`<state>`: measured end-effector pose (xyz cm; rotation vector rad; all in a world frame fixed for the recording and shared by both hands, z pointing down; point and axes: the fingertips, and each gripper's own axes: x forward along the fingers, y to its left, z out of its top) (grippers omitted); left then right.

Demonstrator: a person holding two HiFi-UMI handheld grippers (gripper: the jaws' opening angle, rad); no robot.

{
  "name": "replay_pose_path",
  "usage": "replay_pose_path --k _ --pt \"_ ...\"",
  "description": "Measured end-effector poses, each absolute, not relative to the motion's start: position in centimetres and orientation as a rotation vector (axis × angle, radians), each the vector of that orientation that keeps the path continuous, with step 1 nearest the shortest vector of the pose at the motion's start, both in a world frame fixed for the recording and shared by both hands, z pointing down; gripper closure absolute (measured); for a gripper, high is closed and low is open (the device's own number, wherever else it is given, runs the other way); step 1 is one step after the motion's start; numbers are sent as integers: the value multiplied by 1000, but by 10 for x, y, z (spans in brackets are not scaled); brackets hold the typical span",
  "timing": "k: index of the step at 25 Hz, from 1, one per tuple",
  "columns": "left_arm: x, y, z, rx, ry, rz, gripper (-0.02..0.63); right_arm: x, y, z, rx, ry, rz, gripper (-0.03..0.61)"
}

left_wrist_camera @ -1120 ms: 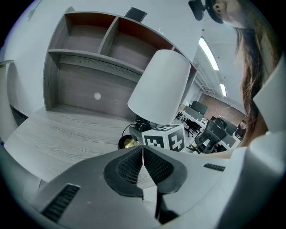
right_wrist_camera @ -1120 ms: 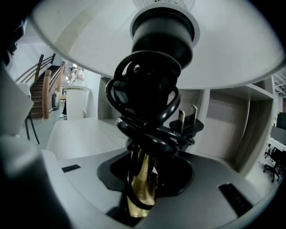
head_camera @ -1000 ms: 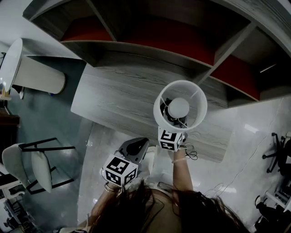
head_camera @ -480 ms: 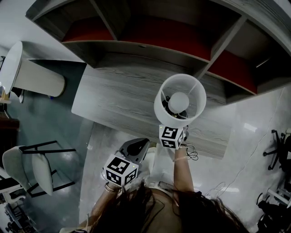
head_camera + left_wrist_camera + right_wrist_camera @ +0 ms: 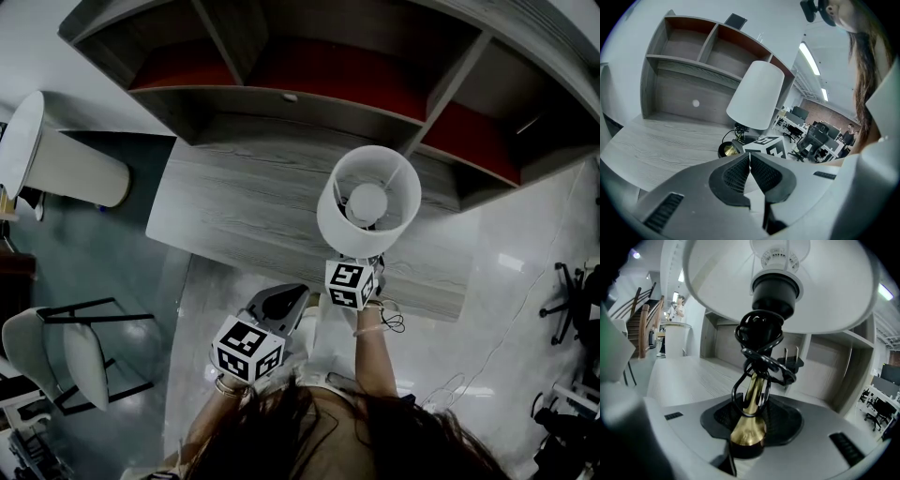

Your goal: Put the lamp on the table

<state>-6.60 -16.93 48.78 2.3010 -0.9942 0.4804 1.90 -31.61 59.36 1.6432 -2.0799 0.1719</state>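
Lamp [image 5: 367, 202] sits in your right gripper [image 5: 749, 425], above the table [image 5: 234, 202]. Shelf [image 5: 281, 66] is behind it. Your left gripper [image 5: 750, 164] is lower left, off the table. Chair [image 5: 70, 347] is far left.

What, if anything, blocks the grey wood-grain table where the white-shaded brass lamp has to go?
Nothing visible does. The grey wood-grain table shows only bare surface beneath and around the white-shaded brass lamp, which the right gripper holds by its brass stem.

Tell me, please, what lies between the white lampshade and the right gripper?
The black socket and black cord coiled round the brass stem, in the right gripper view.
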Motion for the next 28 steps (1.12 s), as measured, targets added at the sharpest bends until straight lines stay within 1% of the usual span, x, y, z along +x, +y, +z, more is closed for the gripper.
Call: replay_pose_path --k 8,21,28 --pt "-66 -165 487 2334 -947 474 597 20 -291 608 1645 -2029 208 456" --pt "-80 -151 475 2431 -912 446 597 43 -251 588 1781 -1979 290 457" --pt "-85 -144 466 2492 -923 431 597 55 -229 571 1861 -1971 305 471"
